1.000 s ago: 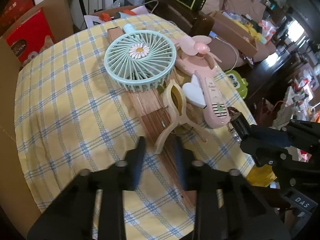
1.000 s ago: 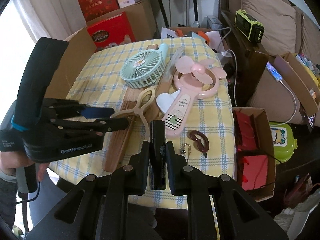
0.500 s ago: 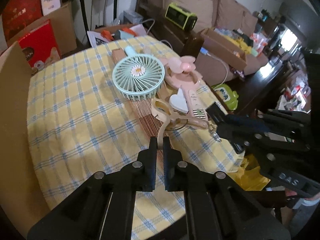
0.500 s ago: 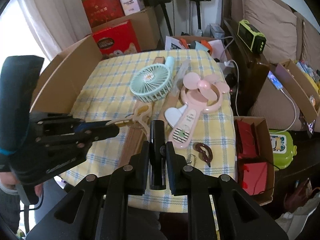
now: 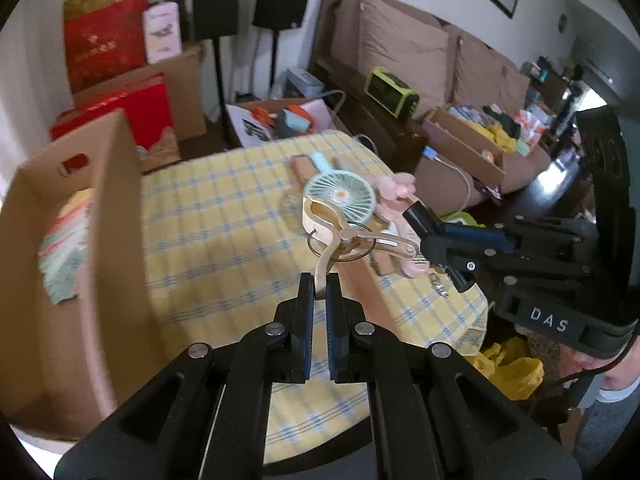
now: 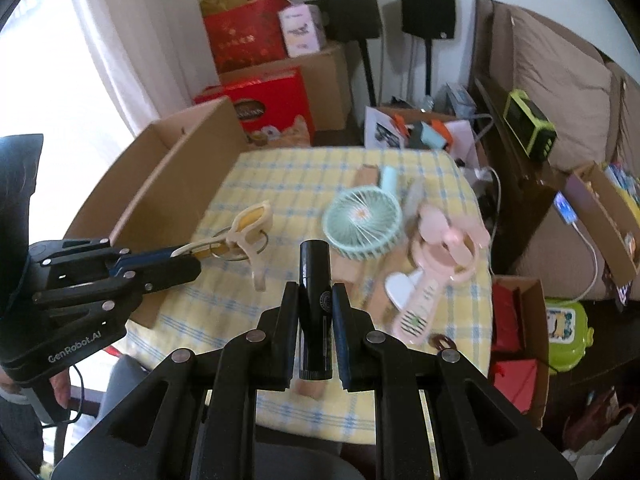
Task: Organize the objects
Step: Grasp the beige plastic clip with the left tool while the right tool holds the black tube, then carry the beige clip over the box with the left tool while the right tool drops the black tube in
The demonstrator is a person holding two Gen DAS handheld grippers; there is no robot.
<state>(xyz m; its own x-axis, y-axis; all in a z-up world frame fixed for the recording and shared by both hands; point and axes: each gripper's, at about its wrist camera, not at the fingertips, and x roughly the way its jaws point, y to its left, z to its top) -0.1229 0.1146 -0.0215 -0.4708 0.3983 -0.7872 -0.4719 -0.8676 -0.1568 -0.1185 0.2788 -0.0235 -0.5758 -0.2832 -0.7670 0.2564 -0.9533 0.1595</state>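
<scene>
Sitting in cardboard box (image 5: 116, 240): folded striped cloth (image 5: 66, 248).

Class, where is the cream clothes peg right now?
In both views the cream clothes peg hangs clamped in the left claw, above the checked tablecloth beside the cardboard box.

Stock as I count it from my feeds:
- handheld fans: two, one mint fan (image 6: 361, 226) and one pink fan (image 6: 440, 258)
- cream clip (image 6: 244, 236): one
- black cylinder (image 6: 316, 304): one
- open cardboard box (image 5: 100, 248) beside the bench (image 6: 280, 184): one
- black speakers on stands: two, (image 6: 352, 4) and (image 6: 427, 7)
- tongs: two sets
</scene>
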